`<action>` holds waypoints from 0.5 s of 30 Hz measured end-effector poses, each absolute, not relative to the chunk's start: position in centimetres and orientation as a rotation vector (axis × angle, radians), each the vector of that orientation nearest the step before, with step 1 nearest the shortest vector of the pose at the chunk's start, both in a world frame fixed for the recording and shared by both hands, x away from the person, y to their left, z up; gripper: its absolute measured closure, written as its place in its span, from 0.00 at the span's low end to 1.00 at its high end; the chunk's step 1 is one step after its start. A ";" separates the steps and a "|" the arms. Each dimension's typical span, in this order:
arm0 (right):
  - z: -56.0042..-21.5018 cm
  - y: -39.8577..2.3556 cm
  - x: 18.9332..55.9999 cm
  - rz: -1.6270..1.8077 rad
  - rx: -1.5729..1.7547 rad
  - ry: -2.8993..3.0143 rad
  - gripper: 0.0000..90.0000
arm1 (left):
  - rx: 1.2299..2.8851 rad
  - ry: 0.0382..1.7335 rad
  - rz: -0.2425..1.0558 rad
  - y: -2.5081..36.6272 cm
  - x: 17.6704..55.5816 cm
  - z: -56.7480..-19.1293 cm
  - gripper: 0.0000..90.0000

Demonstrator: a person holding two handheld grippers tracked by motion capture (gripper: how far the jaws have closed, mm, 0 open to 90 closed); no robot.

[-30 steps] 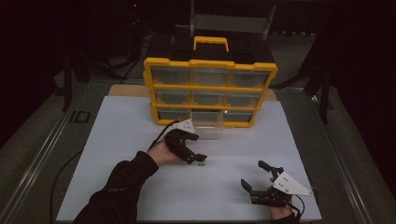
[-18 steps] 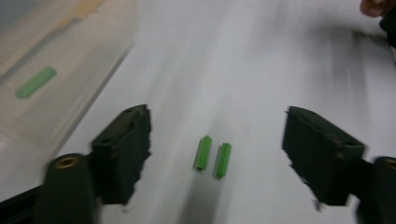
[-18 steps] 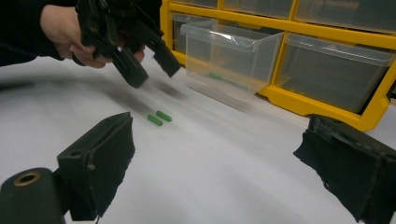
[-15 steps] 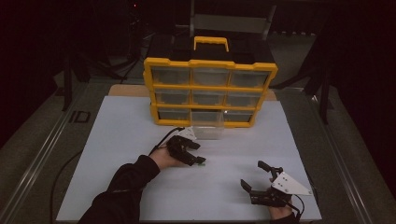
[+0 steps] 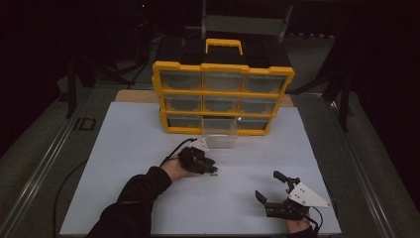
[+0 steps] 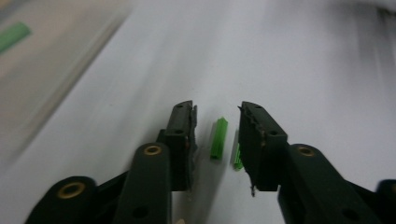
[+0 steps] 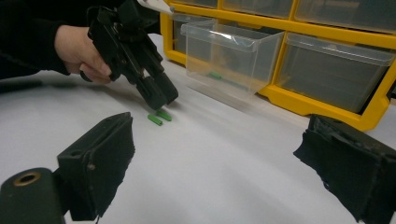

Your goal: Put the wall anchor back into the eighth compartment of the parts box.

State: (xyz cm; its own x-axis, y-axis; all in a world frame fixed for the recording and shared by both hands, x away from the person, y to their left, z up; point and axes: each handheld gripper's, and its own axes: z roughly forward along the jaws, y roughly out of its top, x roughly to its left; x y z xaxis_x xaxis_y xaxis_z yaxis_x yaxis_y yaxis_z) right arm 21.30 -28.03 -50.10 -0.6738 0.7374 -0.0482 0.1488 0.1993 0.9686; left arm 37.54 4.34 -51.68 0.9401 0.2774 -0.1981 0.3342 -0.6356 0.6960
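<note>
Poised over the white sheet (image 5: 148,148) near the pulled-out clear drawer (image 5: 220,139), left gripper (image 6: 217,128) narrowing on one green plug (image 6: 218,138) without touching it (a second plug (image 6: 237,158) beside the right jaw), at risk of nudging both aside.

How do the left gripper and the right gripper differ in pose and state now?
The left gripper tips down over the green pegs, jaws just closing, one peg between them untouched; the right gripper rests aside, jaws wide and empty. Both are black, hand-held.
</note>
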 end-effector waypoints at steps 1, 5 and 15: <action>-50.1 -28.0 21.3 1.497 0.822 1.965 0.10 | 2.300 0.428 -0.102 4.2 37.6 -51.8 0.75; -50.1 -28.0 21.3 1.497 0.823 1.964 0.10 | 2.303 0.425 -0.108 3.9 37.6 -52.3 0.81; -50.2 -28.0 21.4 1.497 0.823 1.970 0.10 | 2.317 0.397 -0.117 3.7 37.7 -52.3 0.93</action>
